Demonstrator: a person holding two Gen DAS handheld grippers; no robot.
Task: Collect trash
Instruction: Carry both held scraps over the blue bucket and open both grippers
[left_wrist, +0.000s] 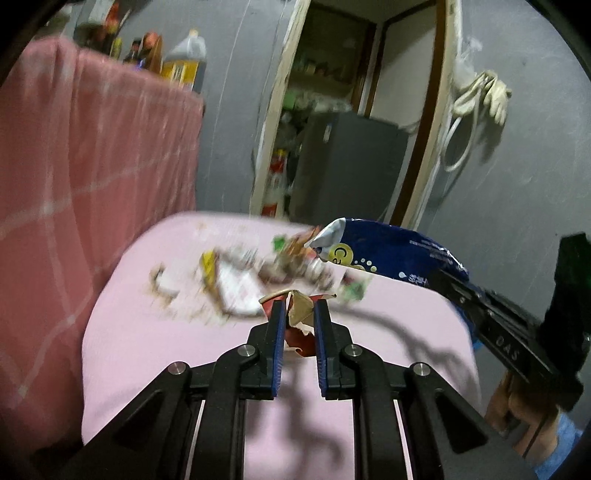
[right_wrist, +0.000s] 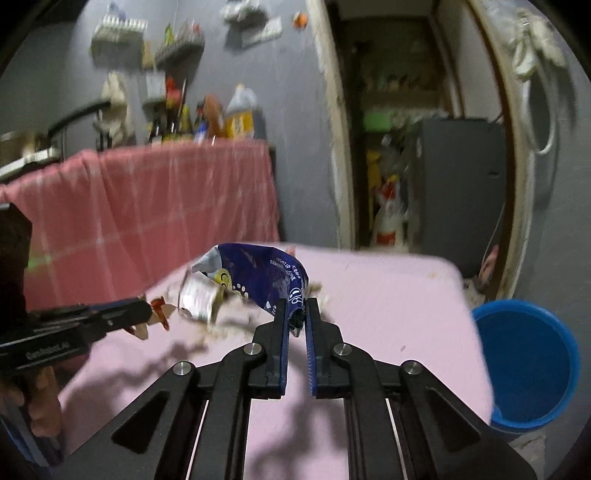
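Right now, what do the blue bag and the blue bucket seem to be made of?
Blue bag: probably thin plastic film with a foil lining, since its torn end shines silver and it crumples.
Blue bucket: looks like moulded plastic, smooth, evenly coloured and slightly glossy.

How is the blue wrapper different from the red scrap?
The blue wrapper is long and shiny; the red scrap is small, crumpled and papery. The right gripper pinches the blue wrapper's end; the left gripper holds the red scrap. Both hang lifted above the pink table.
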